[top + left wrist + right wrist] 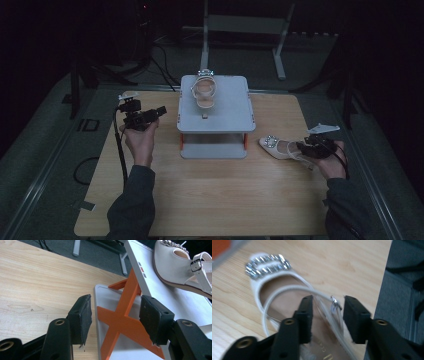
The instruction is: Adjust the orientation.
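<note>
My right tongs (pixel 306 148) cover the heel of the shoe (pixel 275 147) on the table. Up close, that shoe's (pixel 287 302) heel end is cut off at 6 o'clock and looks blurry. The other shoe (pixel 185 267) runs off the edge at 3 o'clock. The stand (pixel 130 312) is cut off too.

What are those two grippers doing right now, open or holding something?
Left gripper: open, holding nothing.
Right gripper: open, straddling the strap of the white buckled sandal on the table; pads not pressing it.
</note>
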`<state>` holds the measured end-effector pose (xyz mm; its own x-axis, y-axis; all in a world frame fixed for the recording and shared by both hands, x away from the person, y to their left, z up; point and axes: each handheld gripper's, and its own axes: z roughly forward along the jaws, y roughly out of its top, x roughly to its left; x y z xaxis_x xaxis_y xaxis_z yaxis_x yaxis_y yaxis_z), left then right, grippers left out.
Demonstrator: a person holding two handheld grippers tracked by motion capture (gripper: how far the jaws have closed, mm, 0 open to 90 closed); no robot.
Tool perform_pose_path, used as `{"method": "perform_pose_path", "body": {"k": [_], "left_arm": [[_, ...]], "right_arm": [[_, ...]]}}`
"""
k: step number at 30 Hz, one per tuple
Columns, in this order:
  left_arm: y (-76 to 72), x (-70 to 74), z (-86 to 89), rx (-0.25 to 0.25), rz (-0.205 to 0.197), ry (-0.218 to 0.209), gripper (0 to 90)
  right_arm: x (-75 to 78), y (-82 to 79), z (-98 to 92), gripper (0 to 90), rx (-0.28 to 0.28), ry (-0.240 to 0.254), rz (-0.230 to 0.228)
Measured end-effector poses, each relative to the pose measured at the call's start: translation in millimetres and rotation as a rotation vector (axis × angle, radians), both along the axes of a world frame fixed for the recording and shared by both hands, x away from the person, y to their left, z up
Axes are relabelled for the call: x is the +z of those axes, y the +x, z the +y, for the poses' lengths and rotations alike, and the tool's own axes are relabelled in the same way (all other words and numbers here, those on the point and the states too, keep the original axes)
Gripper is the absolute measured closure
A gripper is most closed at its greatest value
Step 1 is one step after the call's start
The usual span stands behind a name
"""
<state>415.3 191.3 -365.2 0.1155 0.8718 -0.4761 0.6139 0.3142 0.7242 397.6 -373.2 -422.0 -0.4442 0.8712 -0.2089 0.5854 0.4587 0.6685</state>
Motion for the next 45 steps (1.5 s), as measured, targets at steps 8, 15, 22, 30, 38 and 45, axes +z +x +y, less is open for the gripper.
{"method": "perform_pose_path", "body": {"k": [8,15,22,30,38,45], "left_arm": [[0.0,-0.1,-0.3,-0.002,-0.001,-0.001,43.6],[-0.5,0.0,1.4,-0.002,0.0,0.001,43.6],[-0.3,-0.1,1.8,-0.002,0.0,-0.001,43.7],[0.1,-0.4,-0.6,-0.008,0.003,0.004,43.7],[2.6,0.6,-1.6,-0.008,-0.001,0.003,43.7],[2.2,0.4,-2.7,-0.012,0.001,0.006,43.7]], "right_arm": [[26.2,5.7,0.3,52.2,0.053,0.03,-0.052],[21.0,24.6,1.6,53.1,0.114,-0.053,0.045],[3.3,31.7,-0.2,47.9,0.2,-0.082,0.147],[-6.7,37.1,-1.8,48.9,0.207,-0.104,0.202],[-6.6,46.0,-0.9,52.0,0.212,-0.109,0.25],[-4.7,54.0,3.1,61.6,0.211,-0.115,0.279]]}}
